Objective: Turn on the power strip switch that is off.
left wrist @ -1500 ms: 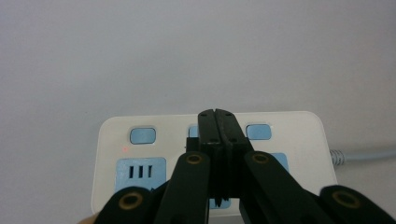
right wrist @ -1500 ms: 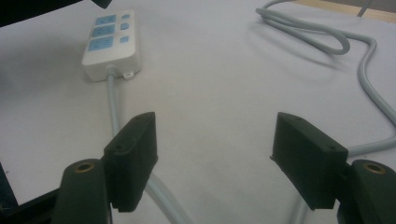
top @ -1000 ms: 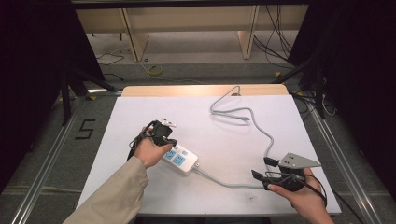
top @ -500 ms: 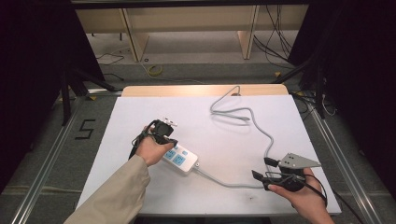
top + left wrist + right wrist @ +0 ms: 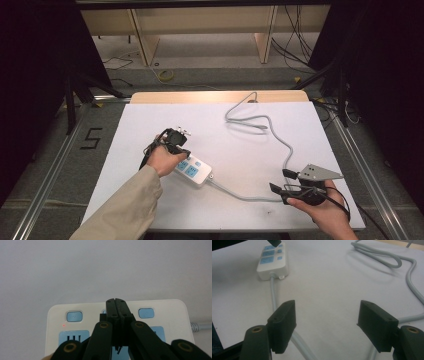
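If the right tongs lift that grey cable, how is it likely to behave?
The grey cable lies in loose loops, so it would probably sag and bend rather than stay stiff. Its round, smooth jacket may slip between the open right tongs. Lifting it could tug the white power strip it is attached to.

A white-topped table (image 5: 150, 210) stands on grey floor (image 5: 45, 170) before wooden shelving (image 5: 200, 25).

Left hand (image 5: 162, 159), lower left of centre in the high view, sleeve running to the bottom edge. Left gripper (image 5: 116, 302): jaws pressed together, tips pointing down. Right hand (image 5: 320, 207) at lower right, palm cupping the right gripper (image 5: 283, 181) from below. Its jaws stand wide apart, aimed toward the left of frame.
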A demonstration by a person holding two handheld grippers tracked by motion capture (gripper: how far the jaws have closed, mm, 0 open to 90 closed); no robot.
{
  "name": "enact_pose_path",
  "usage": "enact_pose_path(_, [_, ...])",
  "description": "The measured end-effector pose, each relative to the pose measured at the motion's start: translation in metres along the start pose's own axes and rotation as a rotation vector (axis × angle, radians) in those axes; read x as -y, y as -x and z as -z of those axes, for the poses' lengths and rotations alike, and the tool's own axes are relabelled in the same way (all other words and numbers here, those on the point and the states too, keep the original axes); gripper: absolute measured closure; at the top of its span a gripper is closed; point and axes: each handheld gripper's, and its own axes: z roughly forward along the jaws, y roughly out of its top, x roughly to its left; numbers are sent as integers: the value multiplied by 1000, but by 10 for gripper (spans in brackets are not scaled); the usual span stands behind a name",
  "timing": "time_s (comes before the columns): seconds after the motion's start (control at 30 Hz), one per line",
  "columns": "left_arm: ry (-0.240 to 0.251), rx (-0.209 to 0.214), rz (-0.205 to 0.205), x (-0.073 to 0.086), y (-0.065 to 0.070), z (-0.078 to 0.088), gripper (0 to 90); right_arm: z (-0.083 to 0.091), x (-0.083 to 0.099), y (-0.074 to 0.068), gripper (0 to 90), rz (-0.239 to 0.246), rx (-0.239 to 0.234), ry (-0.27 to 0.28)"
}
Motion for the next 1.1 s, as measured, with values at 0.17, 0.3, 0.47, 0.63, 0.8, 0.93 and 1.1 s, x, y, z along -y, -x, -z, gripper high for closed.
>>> enact_pose_path(0.17, [-2,-2,3,-1,0,-2,898,0,0,0,310,1,-1,-1])
enact_pose_path(0.3, [-4,-5,5,-1,1,-5,899,0,0,0,310,0,-2,1])
enact_pose_path(0.47, [-10,-6,-2,-2,1,-7,899,0,0,0,310,0,-3,-1])
enact_pose_path(0.63, [-15,-11,-9,-2,1,-8,899,0,0,0,310,-2,-4,-1])
enact_pose_path(0.8, [-20,-10,-1,-3,0,-10,898,0,0,0,310,-2,-5,-1])
enact_pose_path(0.93, [-25,-12,-7,-3,0,-11,899,0,0,0,310,-2,-5,-1])
enact_pose_path(1.1, [-27,-11,-7,-3,0,-11,898,0,0,0,310,-2,-6,-2])
